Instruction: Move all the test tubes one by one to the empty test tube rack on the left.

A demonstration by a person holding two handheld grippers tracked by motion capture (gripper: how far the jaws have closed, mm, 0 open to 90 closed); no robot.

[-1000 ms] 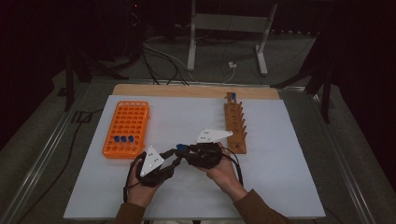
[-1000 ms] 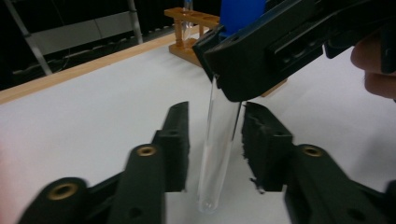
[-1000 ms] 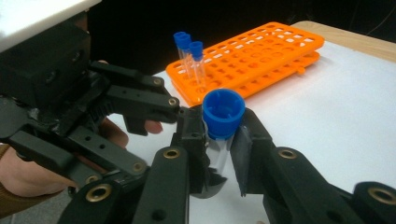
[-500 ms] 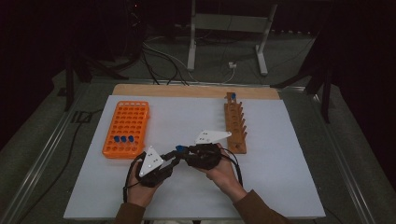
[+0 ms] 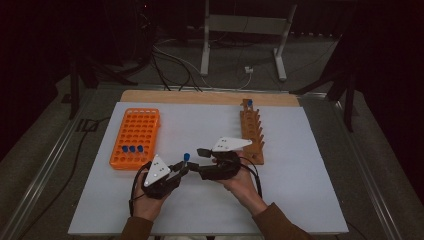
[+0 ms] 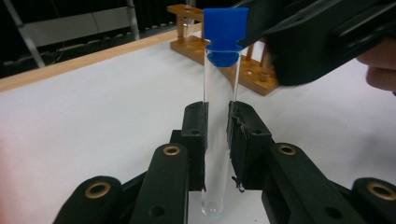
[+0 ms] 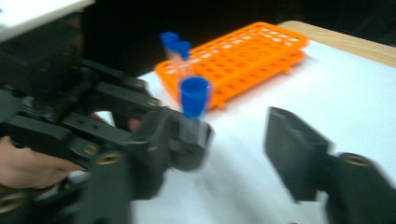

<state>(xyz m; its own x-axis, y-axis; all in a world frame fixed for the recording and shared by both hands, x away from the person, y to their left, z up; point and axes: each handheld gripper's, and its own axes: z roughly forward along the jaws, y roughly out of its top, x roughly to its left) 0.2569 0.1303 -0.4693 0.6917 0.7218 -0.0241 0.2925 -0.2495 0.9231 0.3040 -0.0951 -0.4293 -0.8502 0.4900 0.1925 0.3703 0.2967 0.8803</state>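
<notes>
A clear test tube with a blue cap [image 6: 218, 140] stands upright between the pads of my left gripper [image 6: 217, 112], whose jaws have just closed on it. From above, the tube's cap [image 5: 186, 157] pokes up between the two hands near the table's front. My right gripper [image 7: 238, 149] faces the left one; its jaws have just been opening and now stand apart. The capped tube [image 7: 194, 100] is by its left jaw, and no pad presses on it. My left gripper [image 5: 177, 170] and right gripper [image 5: 200, 162] meet tip to tip.
An orange rack [image 5: 135, 135] at the left holds three blue-capped tubes [image 5: 131, 149] in its near rows. A wooden rack [image 5: 251, 132] at the right carries one capped tube [image 5: 249, 103] at its far end. White table surface [image 5: 310, 190] surrounds the hands.
Both hands stay where they were. The right gripper's jaws now stand a little wider around the tube's top, while the left gripper keeps the tube upright.
</notes>
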